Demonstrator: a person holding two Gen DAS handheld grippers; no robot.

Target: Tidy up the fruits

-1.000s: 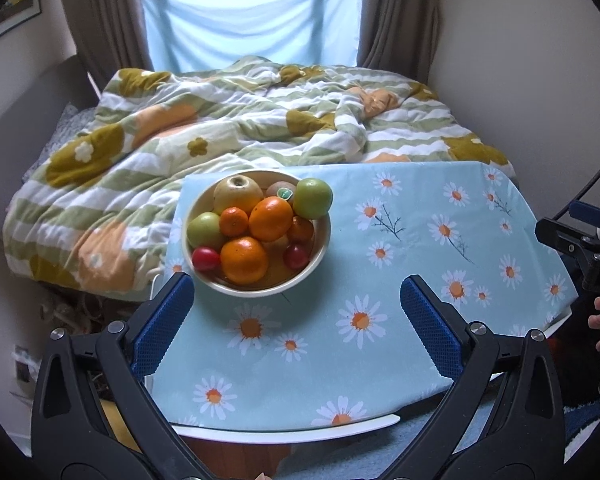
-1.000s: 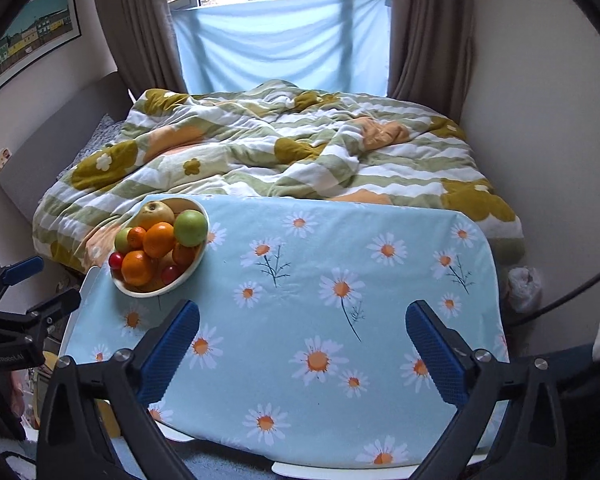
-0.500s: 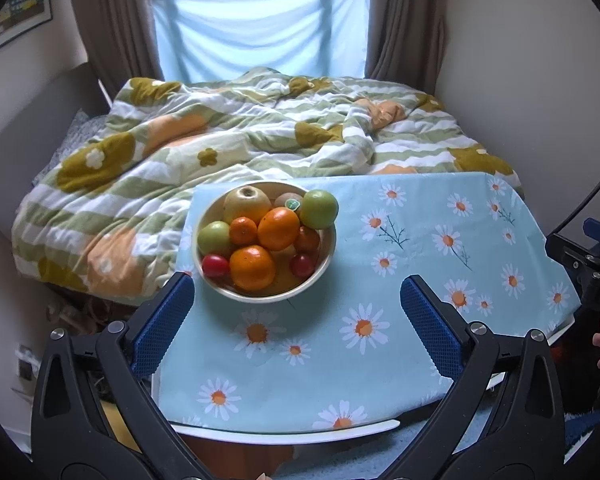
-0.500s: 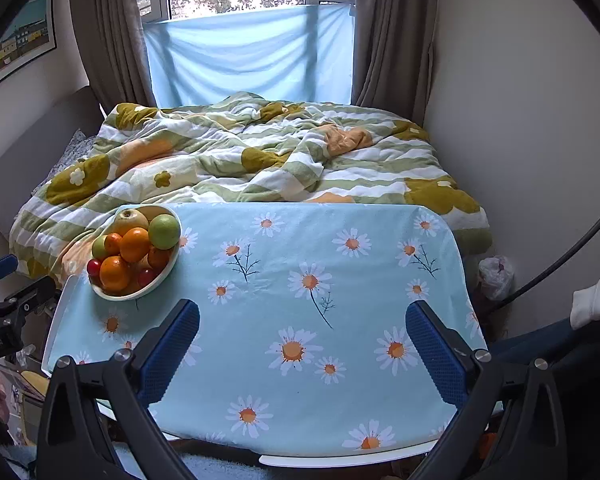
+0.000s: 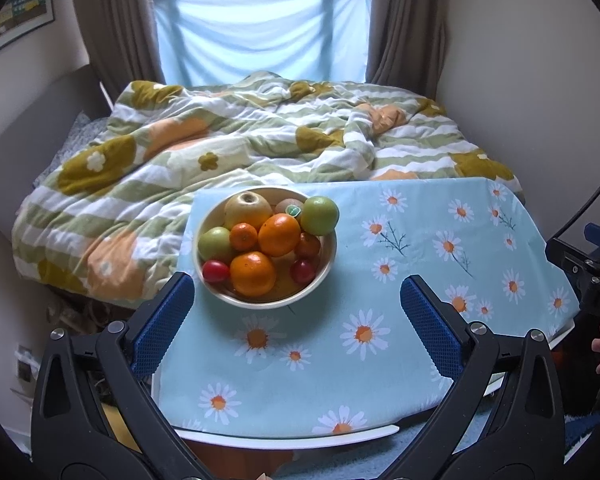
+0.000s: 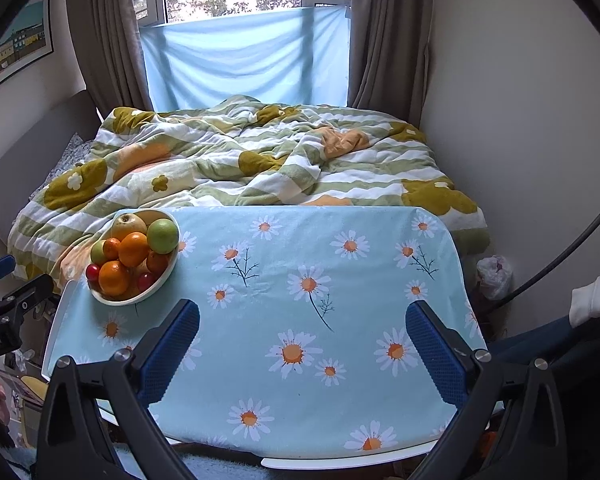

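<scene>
A cream bowl [image 5: 326, 268] [image 6: 168, 276] heaped with oranges, green apples, a yellow pear and small red fruits stands at the far left of a small table covered by a light-blue daisy cloth [image 5: 420, 272] [image 6: 340, 300]. A green apple [image 5: 319, 215] [image 6: 163, 236] sits on top at the bowl's right. My left gripper [image 5: 296, 294] hovers open just in front of the bowl, nothing between its blue pads. My right gripper [image 6: 302, 320] is open over the table's near middle, well to the right of the bowl.
A bed with a rumpled green, white and orange quilt [image 5: 260, 144] [image 6: 260, 160] lies right behind the table. Walls close in on both sides, and curtains frame a window with a blue sheet [image 6: 244, 56]. A white plastic bag [image 6: 494, 276] sits on the floor at right.
Both views have tilted upward and pulled back a little, so more window shows. The bowl and fruit have not moved, and both grippers have stayed open.
</scene>
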